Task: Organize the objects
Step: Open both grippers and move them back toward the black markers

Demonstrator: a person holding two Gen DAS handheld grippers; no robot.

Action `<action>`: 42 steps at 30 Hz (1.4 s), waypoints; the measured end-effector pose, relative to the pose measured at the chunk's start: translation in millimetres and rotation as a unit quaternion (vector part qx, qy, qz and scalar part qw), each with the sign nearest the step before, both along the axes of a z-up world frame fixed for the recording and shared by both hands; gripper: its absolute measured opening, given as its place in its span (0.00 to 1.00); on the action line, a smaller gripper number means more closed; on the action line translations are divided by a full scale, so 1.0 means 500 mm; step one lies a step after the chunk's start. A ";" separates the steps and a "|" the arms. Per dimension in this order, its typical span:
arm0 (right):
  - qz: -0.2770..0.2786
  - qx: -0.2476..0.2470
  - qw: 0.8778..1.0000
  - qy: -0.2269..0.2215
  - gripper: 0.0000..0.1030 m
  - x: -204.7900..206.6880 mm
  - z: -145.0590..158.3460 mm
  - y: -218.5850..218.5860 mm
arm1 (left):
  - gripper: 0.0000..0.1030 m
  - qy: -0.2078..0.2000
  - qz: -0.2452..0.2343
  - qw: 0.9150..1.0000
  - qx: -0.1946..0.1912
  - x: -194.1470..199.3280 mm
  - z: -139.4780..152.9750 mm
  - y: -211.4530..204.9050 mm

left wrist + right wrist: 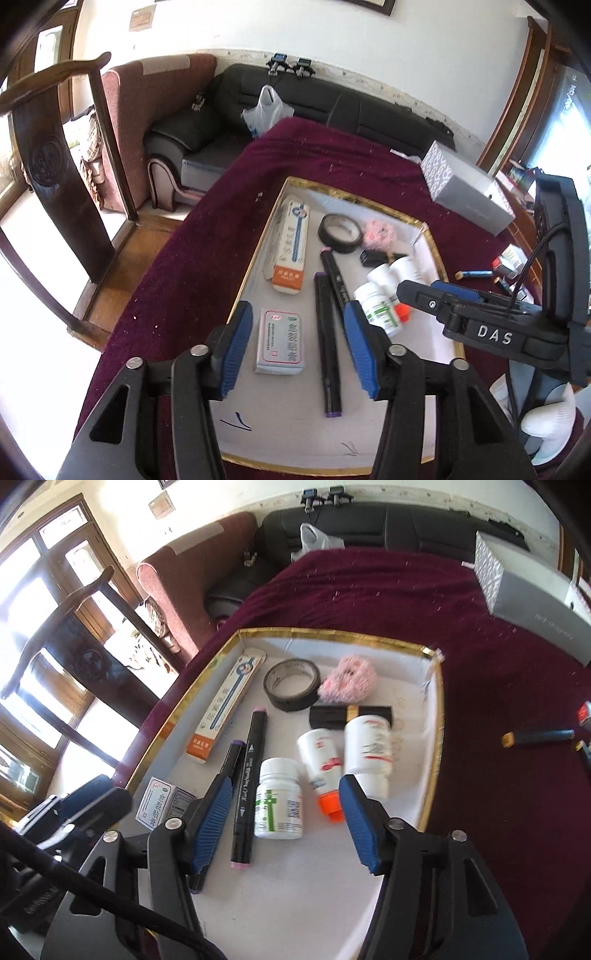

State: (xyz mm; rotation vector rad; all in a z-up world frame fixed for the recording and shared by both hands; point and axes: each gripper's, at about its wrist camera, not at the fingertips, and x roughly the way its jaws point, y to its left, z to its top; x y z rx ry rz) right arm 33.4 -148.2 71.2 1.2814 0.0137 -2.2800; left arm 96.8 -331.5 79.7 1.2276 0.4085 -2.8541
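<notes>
While both grippers are held low over the gold-rimmed tray (438, 716), nothing is gripped by either one. The left gripper (301, 347) is spread wide, with a small grey-green medicine box (281, 341) and a purple-capped black marker (327, 345) seen between its blue pads. The right gripper (286, 821) is spread wide too, and between its fingers a white pill bottle with a green cross (279, 799) is seen lying on its side, with a pink-capped black marker (247, 786) beside it.

Pretty much everything is already sat inside the tray: a long toothpaste-style carton with an orange end (224, 709) along the left wall, a roll of black tape (291, 685) toward the back, a fuzzy pink plush thing (347, 679) right next to it, and a black tube with a gold band (351, 716) just in front of those. Two white bottles (367, 746) are laid side by side, and an orange-nozzled one (320, 768) is touching the pill bottle's neighbourhood, exact contact can't be told.

Outside the tray, a blue pen-like item (537, 736) is left on the maroon tablecloth (369, 590), well apart to the right, and a grey patterned box (532, 594) is parked at the far corner.
</notes>
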 end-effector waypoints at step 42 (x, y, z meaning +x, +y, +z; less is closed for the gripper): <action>-0.232 -0.122 0.965 -0.008 0.76 -0.103 0.010 0.727 | 0.49 -0.070 -0.200 0.975 -0.070 -0.118 -0.142 0.609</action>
